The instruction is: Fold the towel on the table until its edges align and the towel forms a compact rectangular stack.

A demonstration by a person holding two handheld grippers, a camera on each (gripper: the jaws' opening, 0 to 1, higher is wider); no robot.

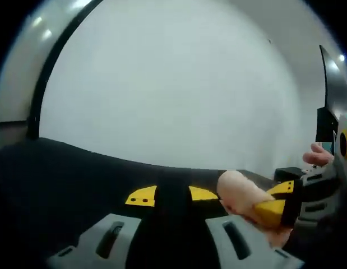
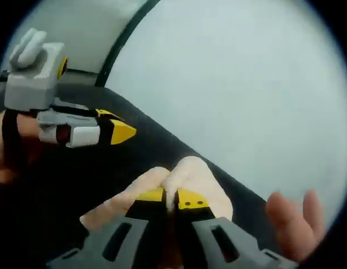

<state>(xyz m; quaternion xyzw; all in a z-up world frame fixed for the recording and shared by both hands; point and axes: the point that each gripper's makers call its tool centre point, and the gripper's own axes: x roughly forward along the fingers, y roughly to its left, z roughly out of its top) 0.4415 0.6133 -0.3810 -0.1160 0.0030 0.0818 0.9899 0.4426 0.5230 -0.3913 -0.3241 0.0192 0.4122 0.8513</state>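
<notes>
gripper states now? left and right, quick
Left tool: yellow tips apart, open, holding nothing.
Right tool: shut on the pale peach cloth towel.

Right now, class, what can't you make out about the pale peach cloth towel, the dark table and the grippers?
1. Pale peach cloth towel: edges and folds, right gripper view, bunched under the shut right gripper.
2. Same towel, left gripper view: blurred, its lower end behind the right gripper.
3. Dark table: surface detail lost in shadow, both views.
</notes>
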